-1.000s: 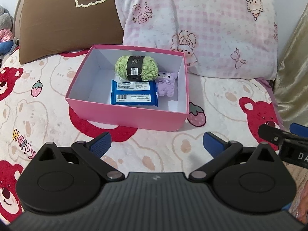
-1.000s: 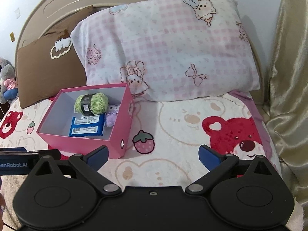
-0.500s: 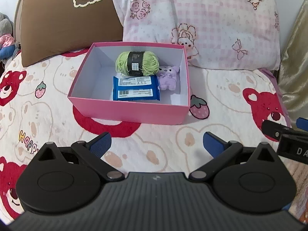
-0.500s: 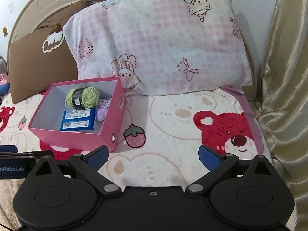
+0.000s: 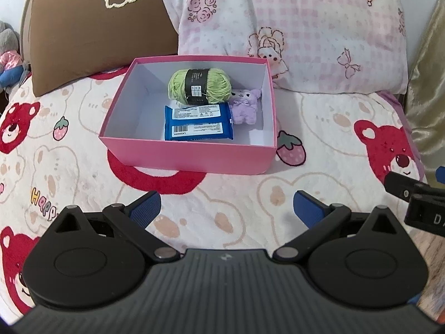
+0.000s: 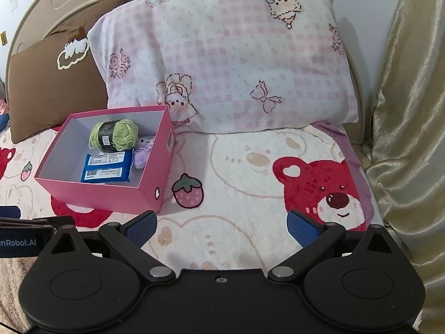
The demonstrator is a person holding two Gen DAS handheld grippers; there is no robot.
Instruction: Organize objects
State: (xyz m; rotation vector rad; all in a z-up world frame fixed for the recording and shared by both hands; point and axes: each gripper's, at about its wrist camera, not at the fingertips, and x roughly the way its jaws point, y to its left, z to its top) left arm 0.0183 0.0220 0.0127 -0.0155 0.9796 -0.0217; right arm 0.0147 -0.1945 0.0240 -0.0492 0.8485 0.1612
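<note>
A pink open box (image 5: pixel 189 156) (image 6: pixel 111 197) sits on the bear-print bedspread. Inside it lie a green yarn ball (image 5: pixel 200 86) (image 6: pixel 114 135), a blue wipes packet (image 5: pixel 197 122) (image 6: pixel 107 167) and a small purple plush (image 5: pixel 246 107) (image 6: pixel 143 151). My left gripper (image 5: pixel 226 208) is open and empty, hovering over the bedspread in front of the box. My right gripper (image 6: pixel 221 225) is open and empty, to the right of the box's near corner.
A pink checked pillow (image 6: pixel 230 64) and a brown cushion (image 5: pixel 94 27) lean against the headboard behind the box. A gold curtain (image 6: pixel 408 111) hangs at the right. Plush toys (image 5: pixel 8 55) lie at the far left.
Both grippers have drawn back from the box, which now looks smaller and farther. The things in the box have not moved. Both grippers stay open.
</note>
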